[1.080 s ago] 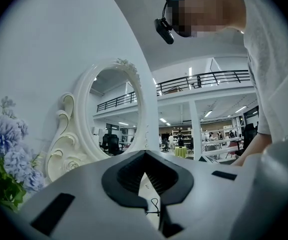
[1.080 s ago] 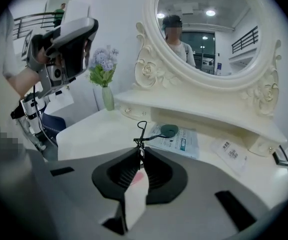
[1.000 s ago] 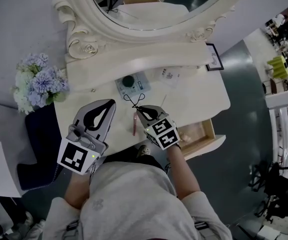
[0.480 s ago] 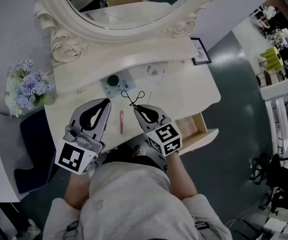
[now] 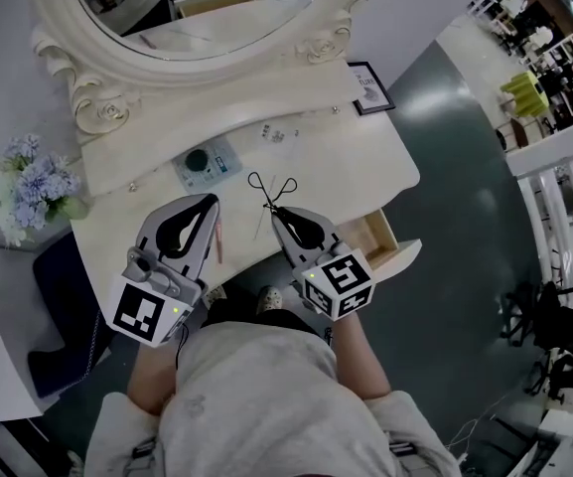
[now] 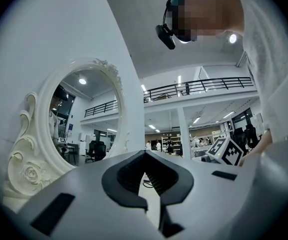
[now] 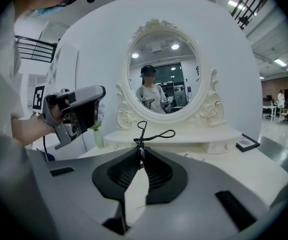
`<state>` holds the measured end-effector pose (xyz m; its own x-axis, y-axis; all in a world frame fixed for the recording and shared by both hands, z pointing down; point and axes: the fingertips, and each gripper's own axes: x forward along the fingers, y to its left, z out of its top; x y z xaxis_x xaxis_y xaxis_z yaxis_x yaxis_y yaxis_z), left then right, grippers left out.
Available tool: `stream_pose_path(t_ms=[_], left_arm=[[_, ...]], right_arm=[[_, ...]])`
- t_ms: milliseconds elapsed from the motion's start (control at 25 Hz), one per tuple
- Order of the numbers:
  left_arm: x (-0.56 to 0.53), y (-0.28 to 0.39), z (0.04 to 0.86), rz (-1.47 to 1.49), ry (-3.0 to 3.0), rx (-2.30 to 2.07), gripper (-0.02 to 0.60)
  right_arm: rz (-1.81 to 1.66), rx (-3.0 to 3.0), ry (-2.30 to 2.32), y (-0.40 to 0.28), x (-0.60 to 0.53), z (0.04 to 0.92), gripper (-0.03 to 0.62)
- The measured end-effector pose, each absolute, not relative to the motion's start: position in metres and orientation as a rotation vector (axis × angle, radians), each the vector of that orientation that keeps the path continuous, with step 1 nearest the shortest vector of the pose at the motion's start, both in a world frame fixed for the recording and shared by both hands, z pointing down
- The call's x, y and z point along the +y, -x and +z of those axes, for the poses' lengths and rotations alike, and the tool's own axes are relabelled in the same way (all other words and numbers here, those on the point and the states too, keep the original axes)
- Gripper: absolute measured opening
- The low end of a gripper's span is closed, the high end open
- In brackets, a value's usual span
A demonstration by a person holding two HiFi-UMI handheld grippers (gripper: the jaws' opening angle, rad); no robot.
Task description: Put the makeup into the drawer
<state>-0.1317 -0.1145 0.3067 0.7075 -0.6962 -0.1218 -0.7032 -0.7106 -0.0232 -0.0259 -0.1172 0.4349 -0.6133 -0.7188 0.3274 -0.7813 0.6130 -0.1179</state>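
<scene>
Over the tabletop's front edge, right gripper [image 5: 279,211] is clamping a curler [image 5: 269,188] — not yet in drawer [image 5: 377,238]; left gripper [image 5: 211,204] clenched, empty.

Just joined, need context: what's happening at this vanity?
A person works two handheld grippers at a white vanity table. The right gripper is shut on a black eyelash curler, held clear of the tabletop. The left gripper is shut with nothing in it. The drawer on the right stands open, and a pink stick lies on the top.
</scene>
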Motion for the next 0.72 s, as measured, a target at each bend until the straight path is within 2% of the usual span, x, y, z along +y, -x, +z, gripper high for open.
stream_pose_path(t_ms=[720], left_arm=[[-0.111,0.049,0.297,0.218,2.917,0.927,0.011]], right_arm=[[0.386,-2.524,-1.568,-0.083,-0.092,0.423,0.043]])
